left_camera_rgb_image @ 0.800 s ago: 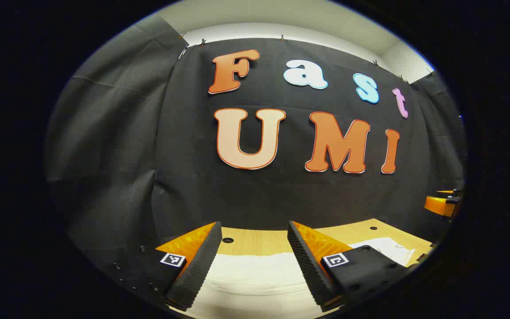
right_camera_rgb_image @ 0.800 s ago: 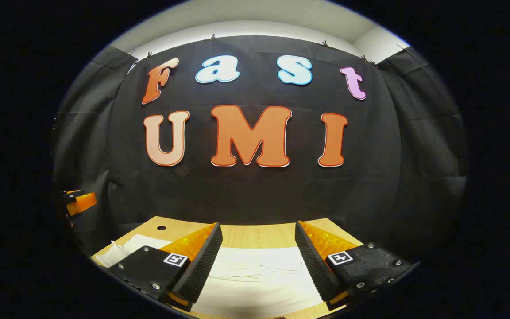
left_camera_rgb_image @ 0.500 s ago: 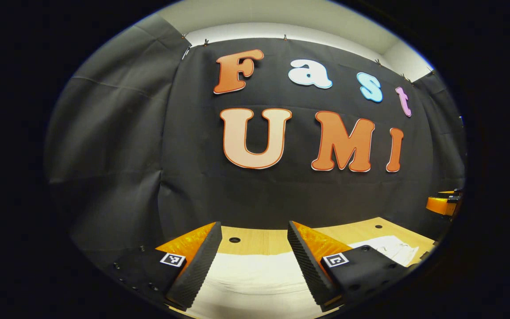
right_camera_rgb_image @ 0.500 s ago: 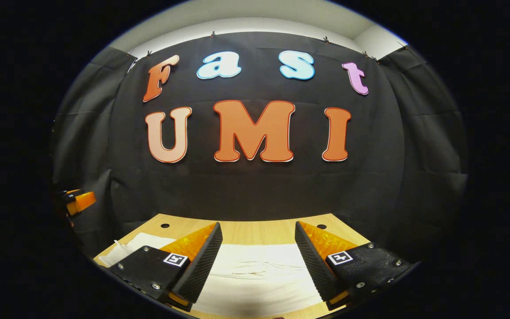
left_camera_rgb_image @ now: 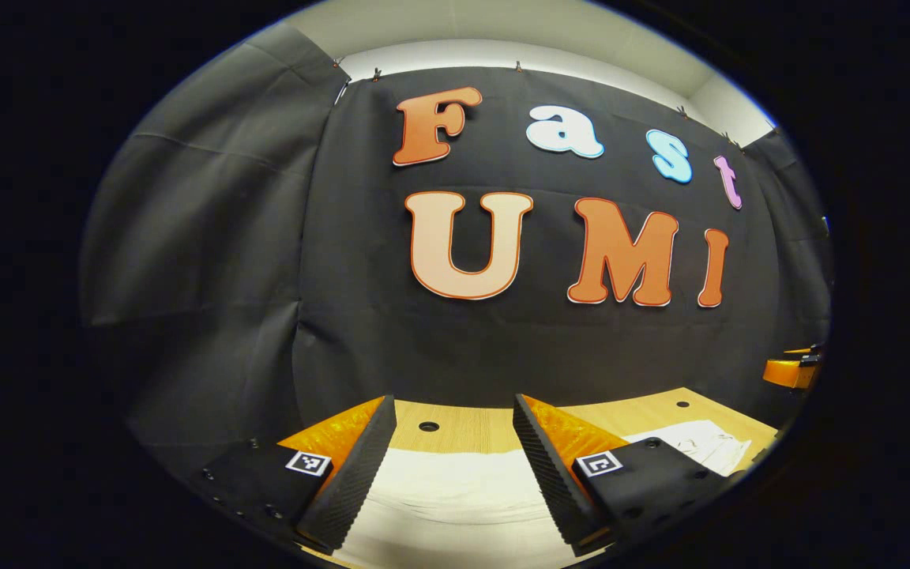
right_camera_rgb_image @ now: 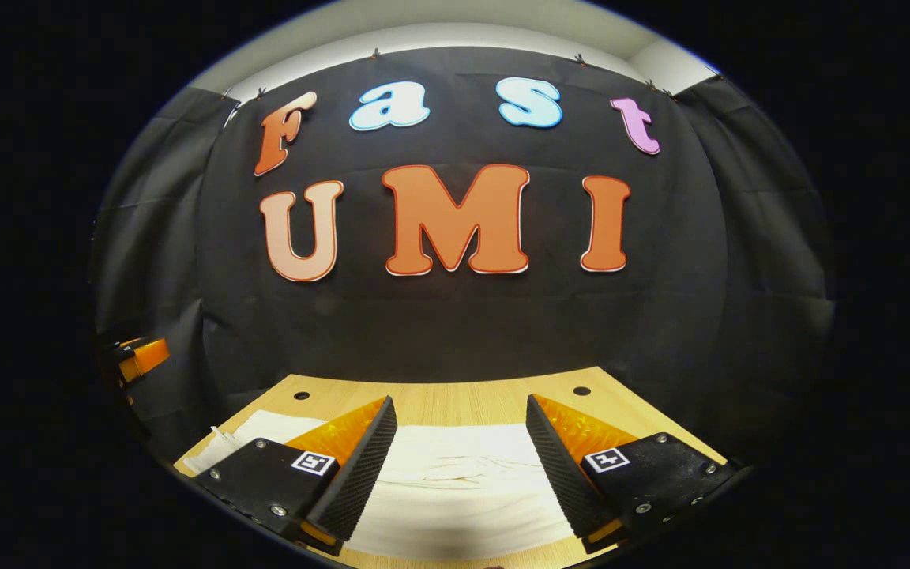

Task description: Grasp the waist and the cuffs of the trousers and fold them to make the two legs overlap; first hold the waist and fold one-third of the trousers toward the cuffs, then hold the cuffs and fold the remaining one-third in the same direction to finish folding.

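The white trousers (left_camera_rgb_image: 455, 490) lay spread flat on the wooden desk (left_camera_rgb_image: 471, 431), reaching across under both tools. The left tool (left_camera_rgb_image: 449, 472) hung above the cloth with its fingers wide apart, gripping nothing. The right tool (right_camera_rgb_image: 459, 466) hung likewise over the trousers (right_camera_rgb_image: 463, 482), fingers apart and clear of the fabric. In the right gripper view the desk (right_camera_rgb_image: 455, 399) showed small round holes near its far edge.

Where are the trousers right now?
The white trousers lie flat on the wooden table, below both open grippers: the right gripper and the left gripper.
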